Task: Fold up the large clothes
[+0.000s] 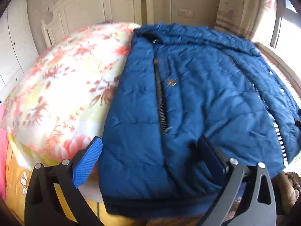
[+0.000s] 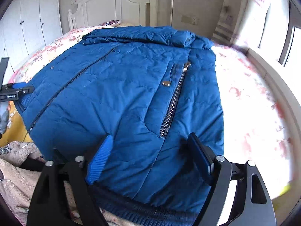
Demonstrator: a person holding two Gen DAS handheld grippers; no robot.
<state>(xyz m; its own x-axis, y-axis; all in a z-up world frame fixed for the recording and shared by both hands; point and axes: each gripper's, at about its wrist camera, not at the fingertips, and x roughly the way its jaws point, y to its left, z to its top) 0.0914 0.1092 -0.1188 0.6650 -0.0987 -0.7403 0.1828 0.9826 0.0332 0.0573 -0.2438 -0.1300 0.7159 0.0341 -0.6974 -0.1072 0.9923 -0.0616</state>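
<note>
A large blue quilted jacket (image 1: 197, 98) lies flat on the bed, collar toward the headboard, hem toward me; it also shows in the right wrist view (image 2: 116, 94). Its sides are folded in, with zippers showing. My left gripper (image 1: 150, 160) is open, its blue-padded fingers straddling the jacket's hem at the left front corner. My right gripper (image 2: 150, 160) is open, fingers set wide over the hem at the right front corner. The left gripper's body (image 2: 11, 94) shows at the far left of the right wrist view.
The bed has a floral cover (image 1: 62, 86). A white headboard (image 2: 112, 5) and white wardrobe (image 2: 28, 18) stand behind. A window sill (image 2: 272, 75) runs along the right. A beige fleece cloth (image 2: 17, 169) lies at lower left of the right wrist view.
</note>
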